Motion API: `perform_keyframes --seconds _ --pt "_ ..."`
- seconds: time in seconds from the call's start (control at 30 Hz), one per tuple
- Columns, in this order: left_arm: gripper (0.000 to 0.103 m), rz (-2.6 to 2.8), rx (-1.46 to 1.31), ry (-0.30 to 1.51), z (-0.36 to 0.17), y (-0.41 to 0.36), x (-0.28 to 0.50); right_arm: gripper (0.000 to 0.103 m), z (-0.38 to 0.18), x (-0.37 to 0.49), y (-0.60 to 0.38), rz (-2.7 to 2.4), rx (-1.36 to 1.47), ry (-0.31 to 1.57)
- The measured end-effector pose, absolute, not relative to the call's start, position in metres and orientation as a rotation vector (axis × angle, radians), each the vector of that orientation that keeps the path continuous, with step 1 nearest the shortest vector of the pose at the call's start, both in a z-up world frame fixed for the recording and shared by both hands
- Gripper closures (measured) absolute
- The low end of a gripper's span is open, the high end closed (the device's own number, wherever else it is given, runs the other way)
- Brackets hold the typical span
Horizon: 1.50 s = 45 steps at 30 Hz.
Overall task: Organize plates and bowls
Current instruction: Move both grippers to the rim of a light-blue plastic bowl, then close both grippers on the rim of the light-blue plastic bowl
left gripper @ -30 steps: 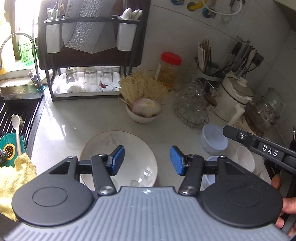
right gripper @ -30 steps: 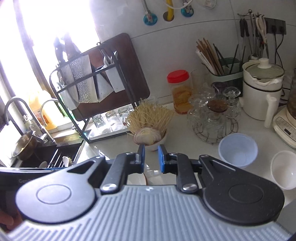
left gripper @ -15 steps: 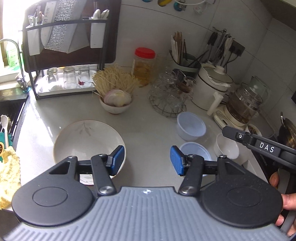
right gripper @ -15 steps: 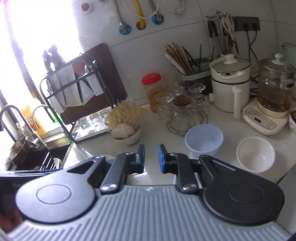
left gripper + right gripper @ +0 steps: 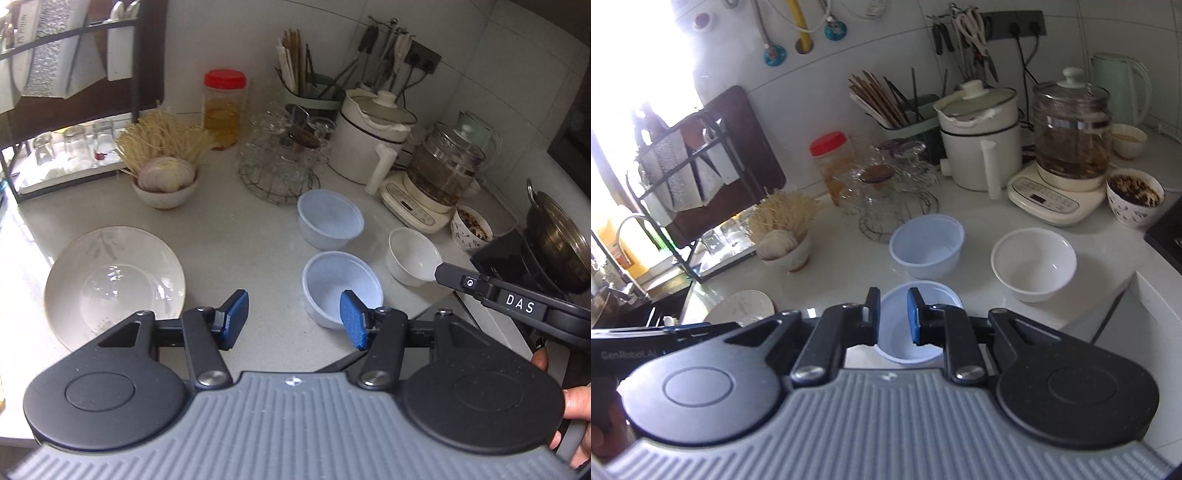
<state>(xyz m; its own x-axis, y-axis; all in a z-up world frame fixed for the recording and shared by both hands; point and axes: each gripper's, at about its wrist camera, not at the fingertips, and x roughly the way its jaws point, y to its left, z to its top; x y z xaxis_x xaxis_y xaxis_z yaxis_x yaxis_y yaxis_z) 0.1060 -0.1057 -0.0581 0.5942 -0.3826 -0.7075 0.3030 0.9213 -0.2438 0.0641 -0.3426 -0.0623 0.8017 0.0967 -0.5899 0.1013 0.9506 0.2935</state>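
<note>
White desk [image 5: 236, 236]: pale speckled stone top carrying all the crockery.
Cream plate [image 5: 114, 284]: wide, shallow ceramic plate with a faint leaf print, lying flat at the left side of the desk; a wet-looking sheen in its well, no food.
Near blue bowl [image 5: 341, 286]: pale blue plastic bowl, upright and empty, close to the desk's front edge.
Far blue bowl [image 5: 330, 218]: second pale blue plastic bowl, upright and empty, just behind the first, apart from it.
White bowl [image 5: 413, 256]: glossy white ceramic bowl, empty, to the right of the two blue ones.
Noodle bowl [image 5: 164, 188]: small off-white bowl holding pale thin strands and a round sliced piece.
Patterned cup [image 5: 1134, 201]: white printed bowl by the kettle base, filled with dark crumbly matter.
Glass kettle [image 5: 1069, 142]: clear pot on a cream base, brownish liquid inside.
Red-lidded jar [image 5: 223, 110]: clear plastic jar with amber contents.
Left claw [image 5: 291, 319]: pitched down over the desk's front edge, between the plate and the near blue bowl; blue pads stand well apart, with nothing between them and touching nothing.
Right claw [image 5: 893, 317]: pitched down above the near blue bowl, which shows in the gap; pads drawn almost together with a narrow slit, gripping nothing.
Hand [image 5: 569, 406]: fingers show at the right edge of the left view.
</note>
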Motion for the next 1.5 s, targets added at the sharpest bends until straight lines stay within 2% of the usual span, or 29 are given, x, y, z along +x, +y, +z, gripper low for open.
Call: perform_keyframes --seconds 0.53,0.57,0.6,0.67,0.7,1.03,1.17,1.37,1.5 --pt "0.042 -0.446 -0.142 0.963 -0.116 -0.132 0.15 0.083 -0.112 0.07 -0.387 -0.077 0.477 0.74" --pt "0.042 -0.446 -0.145 0.971 -0.118 -0.133 0.152 0.079 -0.117 0.073 -0.389 -0.079 0.497 0.755" --pt "0.042 -0.447 -0.148 0.977 -0.121 -0.134 0.155 0.065 -0.121 0.075 -0.39 -0.077 0.515 0.765" --pt "0.042 -0.451 -0.157 0.982 -0.127 -0.136 0.161 0.049 -0.128 0.079 -0.393 -0.078 0.539 0.769" --pt "0.042 -0.452 -0.164 0.987 -0.13 -0.137 0.165 0.049 -0.132 0.082 -0.394 -0.075 0.542 0.772" --pt "0.043 -0.453 -0.243 1.066 -0.166 -0.157 0.21 0.053 -0.16 0.118 -0.404 -0.062 0.582 0.826" --pt "0.044 -0.452 -0.253 1.088 -0.18 -0.166 0.223 0.068 -0.172 0.131 -0.407 -0.044 0.601 0.87" --pt "0.06 -0.429 -0.27 1.122 -0.197 -0.176 0.237 0.077 -0.187 0.145 -0.41 -0.011 0.614 0.92" --pt "0.076 -0.412 -0.282 1.131 -0.202 -0.181 0.243 0.081 -0.192 0.153 -0.409 0.005 0.6 0.936"
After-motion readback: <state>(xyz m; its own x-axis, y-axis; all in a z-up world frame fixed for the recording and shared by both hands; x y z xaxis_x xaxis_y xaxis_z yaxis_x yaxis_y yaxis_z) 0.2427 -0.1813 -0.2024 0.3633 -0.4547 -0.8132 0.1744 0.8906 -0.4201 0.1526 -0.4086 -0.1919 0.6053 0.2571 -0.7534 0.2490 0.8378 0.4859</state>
